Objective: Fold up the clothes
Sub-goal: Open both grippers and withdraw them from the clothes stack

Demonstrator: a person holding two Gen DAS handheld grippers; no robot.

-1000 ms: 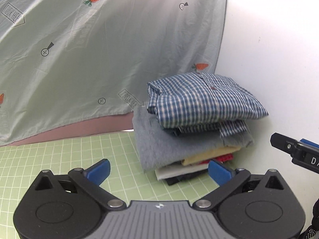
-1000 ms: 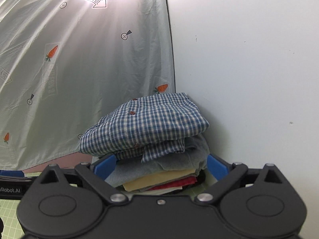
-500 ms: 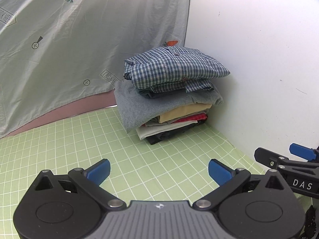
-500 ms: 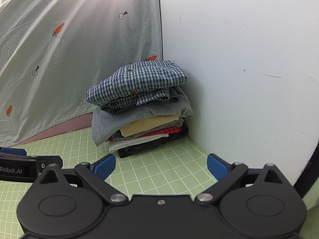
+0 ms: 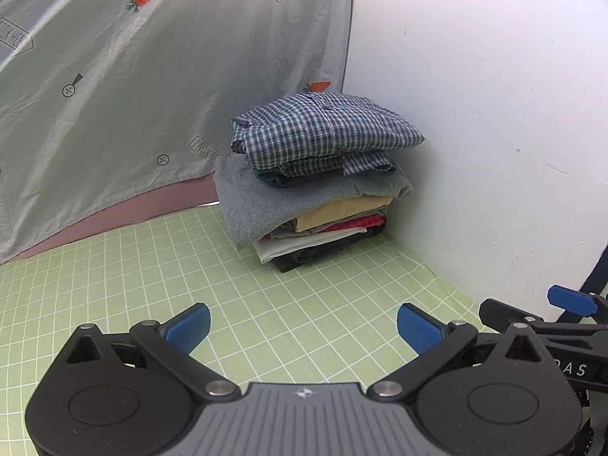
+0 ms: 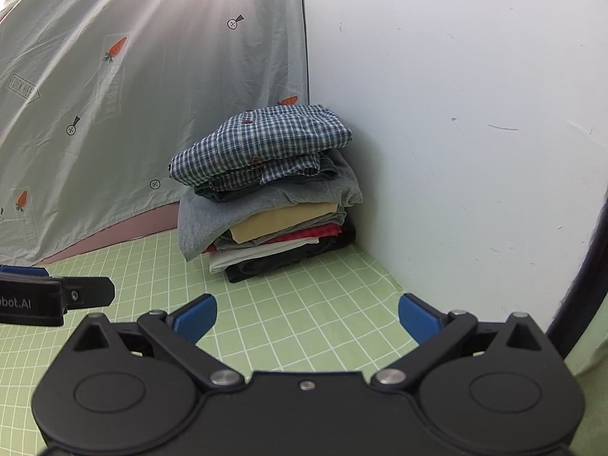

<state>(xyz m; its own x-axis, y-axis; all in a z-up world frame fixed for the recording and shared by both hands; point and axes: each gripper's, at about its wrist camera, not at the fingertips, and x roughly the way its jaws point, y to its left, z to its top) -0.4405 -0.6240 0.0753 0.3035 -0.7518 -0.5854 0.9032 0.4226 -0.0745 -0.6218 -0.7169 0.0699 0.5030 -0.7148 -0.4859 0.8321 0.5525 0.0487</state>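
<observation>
In the corner, the checked shirt (image 5: pixel 326 129) is laid on the stack (image 5: pixel 315 205); both the left gripper (image 5: pixel 302 326) and the right gripper (image 6: pixel 307 317) are spread wide, empty. Probably a new garment must be fetched.

A stack of folded clothes (image 5: pixel 315 197), topped by a blue checked shirt (image 5: pixel 323 133), sits in the corner beyond the left gripper (image 5: pixel 304 328), its jaws spread and empty.

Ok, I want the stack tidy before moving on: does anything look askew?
Mostly neat. The grey garment under the plaid shirt droops past the stack's left front corner, covering the layers below, and a loose plaid flap hangs over the front.
</observation>
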